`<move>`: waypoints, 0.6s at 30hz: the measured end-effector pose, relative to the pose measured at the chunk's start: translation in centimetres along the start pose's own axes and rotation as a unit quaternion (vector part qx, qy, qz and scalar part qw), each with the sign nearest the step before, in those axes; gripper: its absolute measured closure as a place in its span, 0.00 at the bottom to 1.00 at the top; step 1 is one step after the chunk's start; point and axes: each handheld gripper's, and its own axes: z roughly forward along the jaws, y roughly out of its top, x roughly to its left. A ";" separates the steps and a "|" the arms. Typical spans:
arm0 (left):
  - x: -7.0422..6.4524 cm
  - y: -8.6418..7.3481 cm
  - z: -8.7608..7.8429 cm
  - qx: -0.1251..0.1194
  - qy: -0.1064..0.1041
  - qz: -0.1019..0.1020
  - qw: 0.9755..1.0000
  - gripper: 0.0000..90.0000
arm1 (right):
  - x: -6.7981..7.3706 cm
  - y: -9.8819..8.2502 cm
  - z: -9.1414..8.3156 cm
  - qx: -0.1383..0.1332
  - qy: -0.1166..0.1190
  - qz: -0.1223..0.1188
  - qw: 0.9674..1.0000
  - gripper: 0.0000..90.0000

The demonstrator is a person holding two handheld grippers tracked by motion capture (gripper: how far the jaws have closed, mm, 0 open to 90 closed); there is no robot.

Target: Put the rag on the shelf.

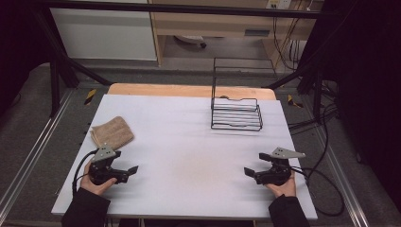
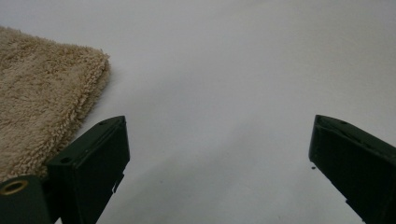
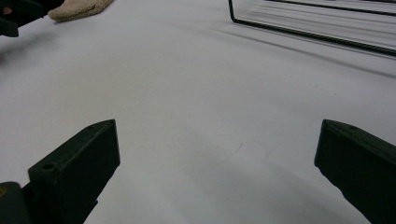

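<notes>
The left gripper (image 1: 134, 170) lies low over the near left part of the white surface (image 1: 189, 156), held in the person's left hand (image 1: 97, 184). Its jaws stand wide apart with only bare surface between them, as the left gripper view shows; they hold nothing. The right gripper (image 1: 249, 171) sits at the near right, in the right hand (image 1: 283, 187), pointing inward toward the other one. Its jaws are likewise spread wide and empty, with bare white surface between them.

Just beyond the left gripper, toward the far left edge, lies the folded towel (image 1: 112, 133). In the left gripper view the towel (image 2: 42, 107) comes in from the left, its nearest corner just beside the left jaw; whether it touches the jaw cannot be told. Nothing stands between this gripper and the towel. In the right gripper view the towel (image 3: 79, 8) is a small shape at the top left, well apart from the right gripper.

At the far right of the surface stands a black wire rack (image 1: 236, 113), with a tall back frame rising behind its low basket. Its lower edge (image 3: 308, 32) crosses the top of the right gripper view, well apart from the jaws. The middle of the surface lies open between the two grippers.

The towel is tan and fluffy, with a looped pile. It is folded flat into a rough square, turned at a slant to the edge of the surface, with a thick rounded edge along the fold.
</notes>
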 end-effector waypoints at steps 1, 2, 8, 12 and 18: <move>0.0 0.0 0.0 0.000 0.000 0.000 1.000 0.05 | 0.0 0.0 0.0 0.000 0.000 0.000 1.000 0.01; 0.0 0.0 0.0 0.003 0.001 0.000 1.000 0.05 | 0.0 0.0 0.0 0.001 -0.001 -0.001 1.000 0.01; 0.0 0.1 0.0 0.009 0.003 -0.002 1.000 0.06 | 0.0 -0.1 0.1 0.008 -0.004 -0.004 1.000 0.01; 0.1 0.2 -0.1 0.009 0.003 -0.001 1.000 0.06 | 0.1 -0.1 0.1 0.008 -0.007 0.000 1.000 0.01; 0.4 0.8 -0.3 0.013 0.017 0.005 1.000 0.08 | 0.1 -0.1 0.2 0.012 -0.008 -0.003 1.000 0.01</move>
